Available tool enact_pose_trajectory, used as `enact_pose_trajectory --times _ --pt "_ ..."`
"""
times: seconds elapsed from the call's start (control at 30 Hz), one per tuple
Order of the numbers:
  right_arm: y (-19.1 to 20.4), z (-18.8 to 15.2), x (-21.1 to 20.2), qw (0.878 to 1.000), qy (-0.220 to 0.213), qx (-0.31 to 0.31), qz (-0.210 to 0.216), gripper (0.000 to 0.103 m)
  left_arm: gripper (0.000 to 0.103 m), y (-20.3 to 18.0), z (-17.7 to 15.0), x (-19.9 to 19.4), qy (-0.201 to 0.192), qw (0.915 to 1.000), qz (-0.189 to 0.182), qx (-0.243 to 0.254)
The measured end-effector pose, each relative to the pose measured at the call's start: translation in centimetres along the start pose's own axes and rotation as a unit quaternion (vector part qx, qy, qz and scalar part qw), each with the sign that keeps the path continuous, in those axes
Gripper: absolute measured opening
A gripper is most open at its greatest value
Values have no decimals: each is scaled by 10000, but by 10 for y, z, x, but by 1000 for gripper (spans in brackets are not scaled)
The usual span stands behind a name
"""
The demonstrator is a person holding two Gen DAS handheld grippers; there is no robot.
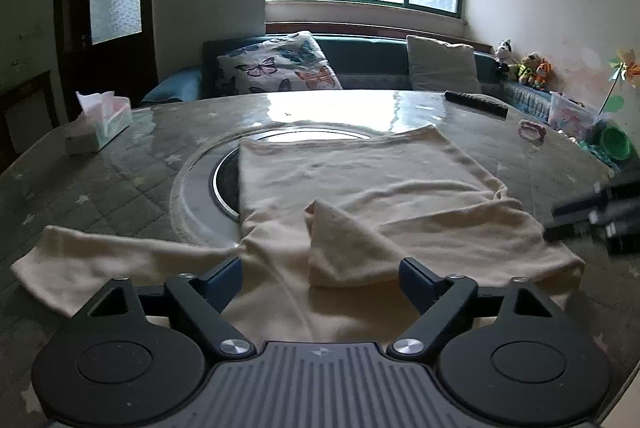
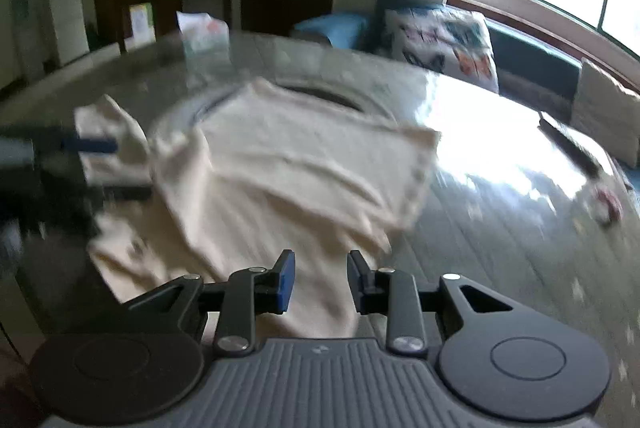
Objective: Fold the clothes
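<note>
On the desk (image 1: 120, 164): one cream top (image 1: 360, 180), spread flat, one sleeve out sideways. Soft, light, limp knit; likely best pinched at hem or sleeve edge. Left claw (image 1: 320, 280) wide apart above it; right claw (image 2: 321, 280) partly apart, holding nothing.

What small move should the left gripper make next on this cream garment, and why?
Probably reach left and close on the sleeve. It lies stretched out flat beside the cream garment, while the other sleeve is already folded inward. The left gripper has wide open jaws holding nothing.
</note>
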State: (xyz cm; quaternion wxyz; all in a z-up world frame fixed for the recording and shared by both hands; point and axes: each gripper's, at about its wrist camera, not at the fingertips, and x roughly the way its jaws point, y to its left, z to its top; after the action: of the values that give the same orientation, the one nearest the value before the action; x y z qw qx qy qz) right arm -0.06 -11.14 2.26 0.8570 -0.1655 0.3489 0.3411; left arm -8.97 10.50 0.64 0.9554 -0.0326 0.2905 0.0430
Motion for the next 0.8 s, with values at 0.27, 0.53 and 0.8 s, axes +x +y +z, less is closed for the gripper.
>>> enact_pose_trajectory --times 0.27,0.53,0.8 --pt "-7 -22 -10 9998 -73 89 178 37 58 7 5 24 322 9988 -265 -257" --pt "1 -25 -7 9995 -66 -185 233 39 5 19 10 5 330 9950 -619 -709" --pt "1 -29 -8 9994 -29 -298 170 38 8 35 8 -15 358 9957 -317 -792"
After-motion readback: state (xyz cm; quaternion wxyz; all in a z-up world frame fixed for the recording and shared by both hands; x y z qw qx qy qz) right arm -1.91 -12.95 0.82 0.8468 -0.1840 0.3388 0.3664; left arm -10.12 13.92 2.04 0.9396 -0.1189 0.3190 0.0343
